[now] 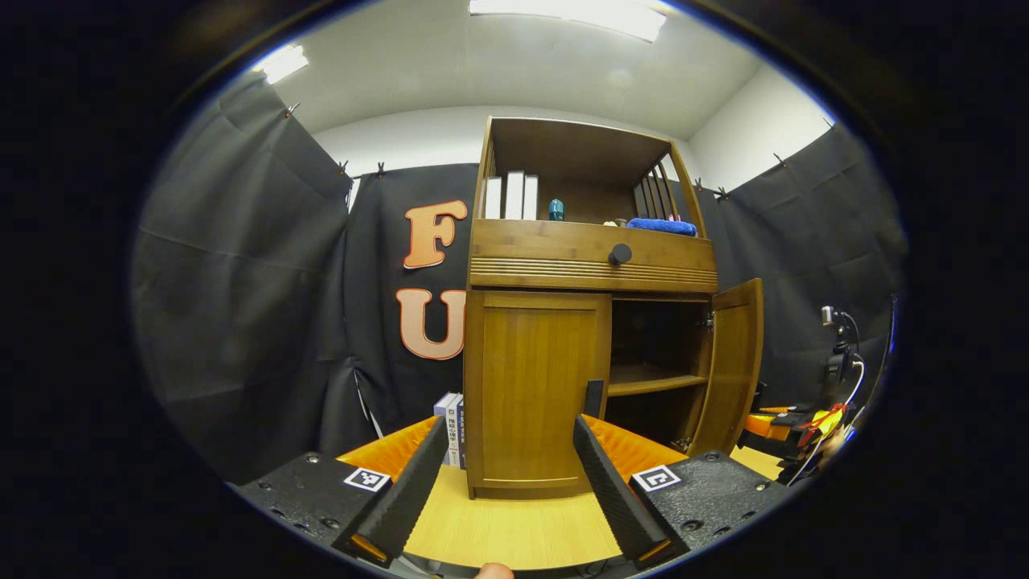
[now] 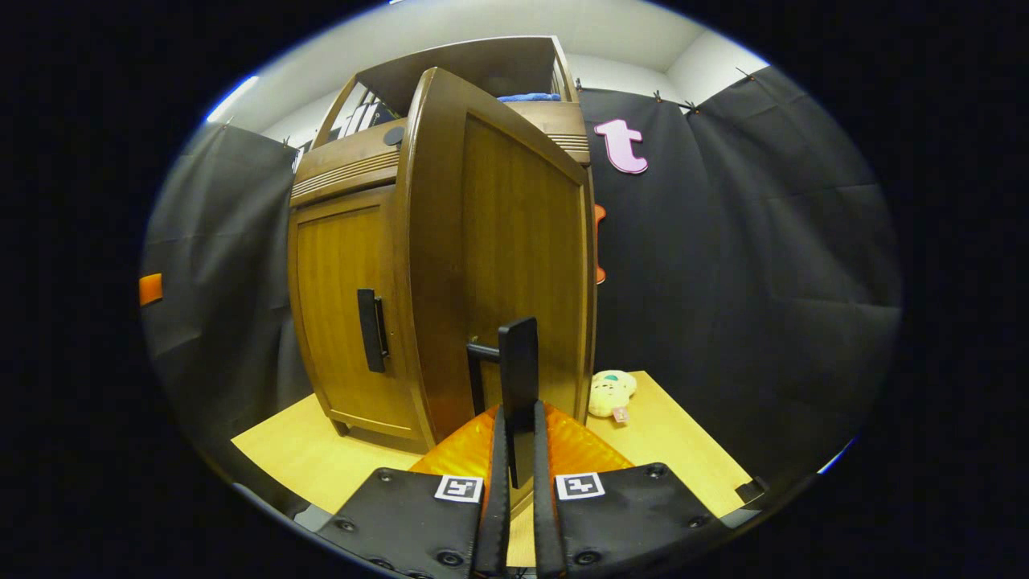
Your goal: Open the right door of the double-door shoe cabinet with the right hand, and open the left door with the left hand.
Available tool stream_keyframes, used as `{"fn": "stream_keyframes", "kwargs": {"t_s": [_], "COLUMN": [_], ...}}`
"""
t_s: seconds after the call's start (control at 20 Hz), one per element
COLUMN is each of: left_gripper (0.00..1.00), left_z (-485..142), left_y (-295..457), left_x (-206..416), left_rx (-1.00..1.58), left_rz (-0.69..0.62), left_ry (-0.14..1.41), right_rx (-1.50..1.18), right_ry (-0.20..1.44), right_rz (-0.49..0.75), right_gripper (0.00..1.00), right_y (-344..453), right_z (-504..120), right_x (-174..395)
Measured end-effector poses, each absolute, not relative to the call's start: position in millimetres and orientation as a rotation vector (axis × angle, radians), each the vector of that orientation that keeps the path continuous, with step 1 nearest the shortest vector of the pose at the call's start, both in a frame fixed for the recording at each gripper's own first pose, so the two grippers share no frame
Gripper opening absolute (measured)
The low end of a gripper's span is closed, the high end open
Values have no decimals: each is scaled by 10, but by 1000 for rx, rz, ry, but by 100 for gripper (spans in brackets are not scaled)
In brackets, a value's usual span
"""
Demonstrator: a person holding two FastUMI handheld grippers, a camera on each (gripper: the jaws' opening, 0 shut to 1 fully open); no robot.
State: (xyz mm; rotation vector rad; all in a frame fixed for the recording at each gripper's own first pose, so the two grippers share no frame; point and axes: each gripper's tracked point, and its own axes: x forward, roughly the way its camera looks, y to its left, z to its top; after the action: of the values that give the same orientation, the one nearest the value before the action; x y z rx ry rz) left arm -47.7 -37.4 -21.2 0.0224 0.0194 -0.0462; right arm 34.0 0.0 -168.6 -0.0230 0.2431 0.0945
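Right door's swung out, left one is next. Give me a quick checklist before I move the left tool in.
1. Right door open: ok, it stands swung out and the shelf inside shows.
2. Right tool shut on the right door handle: ok, both fingers clamp the black bar.
3. Left door closed and waiting: ok.
4. Left tool open: ok, fingers spread wide.
5. Left door handle reachable: ok, nothing in front of it.
6. Left tool lined up on that handle: cannot tell; its right finger partly hides the handle.

L door handle point(image 1: 593, 398) unobstructed btwn open left gripper point(image 1: 511, 438) fingers; books point(image 1: 452, 428) stand just left of cabinet point(image 1: 530, 386).
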Motion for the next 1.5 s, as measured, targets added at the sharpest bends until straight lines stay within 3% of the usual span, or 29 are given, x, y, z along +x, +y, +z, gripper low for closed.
{"fn": "stream_keyframes", "kwargs": {"t_s": [0.05, 0.1, 0.15, 0.2, 0.3, 0.45, 0.55, 0.65, 0.7, 0.95, 1.0, 1.1, 1.15, 1.2, 1.3, 1.4, 1.45, 1.5], "left_gripper": [92, 92, 92, 92, 92, 92, 92, 92, 92, 92, 92, 92, 92, 92, 92, 92, 92, 92], "left_z": [-225, -225, -226, -221, -210, -211, -236, -249, -249, -287, -290, -289, -315, -323, -359, -418, -448, -484], "left_y": [-393, -410, -428, -446, -483, -558, -602, -658, -680, -798, -819, -876, -923, -959, -1019, -1083, -1128, -1170], "left_x": [-471, -464, -465, -459, -461, -452, -456, -451, -445, -397, -391, -360, -366, -367, -346, -272, -235, -194], "left_rx": [22, 21, 20, 20, 18, 16, 22, 27, 29, 36, 38, 42, 43, 42, 38, 36, 34, 31], "left_rz": [-49, -52, -56, -58, -62, -73, -79, -86, -90, -104, -108, -116, -120, -126, -137, -147, -152, -155], "left_ry": [22, 24, 25, 24, 20, 17, 22, 28, 29, 39, 39, 40, 41, 43, 50, 60, 67, 74], "right_rx": [-20, -15, -13, -18, -51, -76, -62, -61, -66, -56, -56, -36, -27, -20, -17, 9, 12, 5], "right_ry": [242, 240, 234, 226, 208, 202, 204, 201, 200, 208, 208, 201, 199, 195, 187, 193, 192, 189], "right_rz": [90, 88, 88, 86, 67, 31, 20, 5, -4, -29, -36, -69, -84, -102, -131, -113, -107, -107], "right_gripper": [24, 20, 24, 20, 24, 15, 19, 20, 15, 18, 10, 24, 8, 13, 8, 12, 3, 12], "right_y": [-51, -91, -119, -147, -235, -416, -512, -597, -646, -876, -921, -1108, -1170, -1248, -1397, -1424, -1433, -1435], "right_z": [-1687, -1667, -1627, -1587, -1545, -1548, -1543, -1552, -1559, -1575, -1582, -1611, -1529, -1503, -1457, -1444, -1419, -1399], "right_x": [299, 277, 263, 235, 210, 160, 144, 122, 111, 44, 30, 150, 30, -7, -55, -172, -219, -242]}}
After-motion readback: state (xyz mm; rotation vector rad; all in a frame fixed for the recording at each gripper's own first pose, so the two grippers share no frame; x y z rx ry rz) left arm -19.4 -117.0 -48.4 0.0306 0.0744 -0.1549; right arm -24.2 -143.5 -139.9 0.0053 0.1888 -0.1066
